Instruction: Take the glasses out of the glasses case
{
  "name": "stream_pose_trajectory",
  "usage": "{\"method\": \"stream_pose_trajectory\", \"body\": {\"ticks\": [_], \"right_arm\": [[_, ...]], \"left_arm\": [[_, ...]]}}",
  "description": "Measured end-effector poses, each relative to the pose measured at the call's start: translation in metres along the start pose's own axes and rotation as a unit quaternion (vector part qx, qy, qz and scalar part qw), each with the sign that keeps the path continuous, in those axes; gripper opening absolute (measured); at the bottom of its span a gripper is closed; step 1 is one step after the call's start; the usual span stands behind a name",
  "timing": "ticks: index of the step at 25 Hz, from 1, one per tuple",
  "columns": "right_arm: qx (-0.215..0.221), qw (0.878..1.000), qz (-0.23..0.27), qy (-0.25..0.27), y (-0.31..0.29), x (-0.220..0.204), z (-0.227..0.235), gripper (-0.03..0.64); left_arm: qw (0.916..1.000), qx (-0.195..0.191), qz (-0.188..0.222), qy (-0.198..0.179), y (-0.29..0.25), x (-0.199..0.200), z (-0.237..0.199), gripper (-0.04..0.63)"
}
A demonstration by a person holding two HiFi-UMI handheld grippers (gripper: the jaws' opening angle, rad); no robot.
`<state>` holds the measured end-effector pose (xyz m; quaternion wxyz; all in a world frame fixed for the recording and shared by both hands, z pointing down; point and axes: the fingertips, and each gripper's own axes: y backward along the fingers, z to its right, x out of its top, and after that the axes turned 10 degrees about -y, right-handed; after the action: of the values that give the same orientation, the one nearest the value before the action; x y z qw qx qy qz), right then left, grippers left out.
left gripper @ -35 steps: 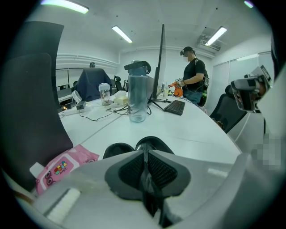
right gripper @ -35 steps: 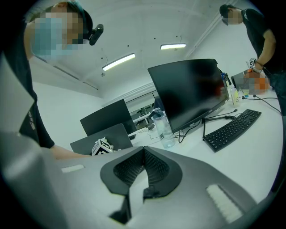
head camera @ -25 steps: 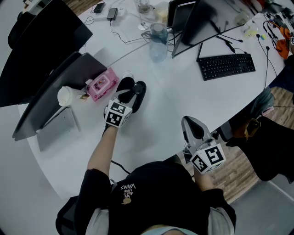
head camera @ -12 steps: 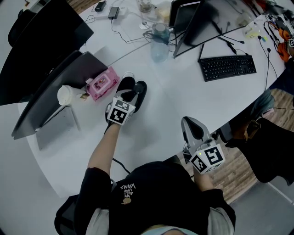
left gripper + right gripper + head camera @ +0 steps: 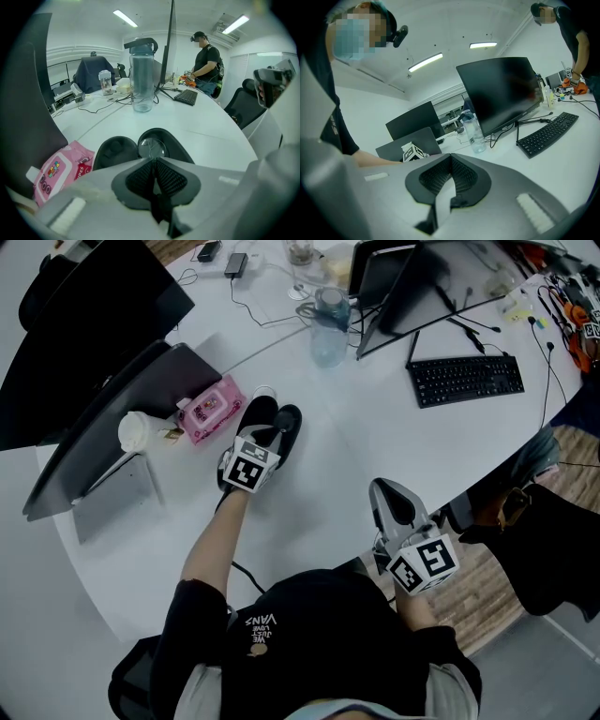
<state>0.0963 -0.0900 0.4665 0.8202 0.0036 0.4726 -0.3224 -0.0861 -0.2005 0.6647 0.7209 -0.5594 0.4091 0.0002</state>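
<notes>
An open black glasses case (image 5: 272, 420) lies on the white table (image 5: 347, 456). In the left gripper view its two shells (image 5: 117, 149) lie side by side, and a lens of the glasses (image 5: 151, 147) glints in the right shell. My left gripper (image 5: 267, 439) hangs over the case's near edge with its jaws shut, the tips (image 5: 153, 160) just short of the lens. My right gripper (image 5: 386, 493) is held apart at the table's front edge, shut with nothing in it (image 5: 451, 157).
A pink wipes pack (image 5: 211, 409) and a paper cup (image 5: 136, 434) lie left of the case, beside a laptop (image 5: 122, 442). A water bottle (image 5: 325, 329) stands behind it, with a keyboard (image 5: 464, 378) and monitors to the right. A person (image 5: 206, 61) stands beyond the table.
My left gripper has edged forward and a little right over the case. The right gripper has stayed where it was.
</notes>
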Motion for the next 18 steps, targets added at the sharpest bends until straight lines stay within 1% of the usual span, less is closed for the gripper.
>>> {"method": "stream_pose_trajectory", "body": {"ticks": [10, 14, 18], "right_arm": [[-0.003, 1.0, 0.0, 0.0, 0.0034, -0.0019, -0.0003, 0.0], [-0.003, 1.0, 0.001, 0.002, 0.0048, -0.0007, -0.0008, 0.0], [-0.003, 1.0, -0.001, 0.003, 0.006, -0.0004, -0.0016, 0.0]], "left_arm": [[0.9999, 0.001, 0.003, 0.015, 0.0032, -0.0021, -0.0023, 0.014], [0.9996, 0.004, 0.014, 0.023, 0.005, -0.0003, -0.0047, 0.009], [0.9995, 0.006, 0.016, 0.026, 0.0085, -0.0008, -0.0048, 0.009]]}}
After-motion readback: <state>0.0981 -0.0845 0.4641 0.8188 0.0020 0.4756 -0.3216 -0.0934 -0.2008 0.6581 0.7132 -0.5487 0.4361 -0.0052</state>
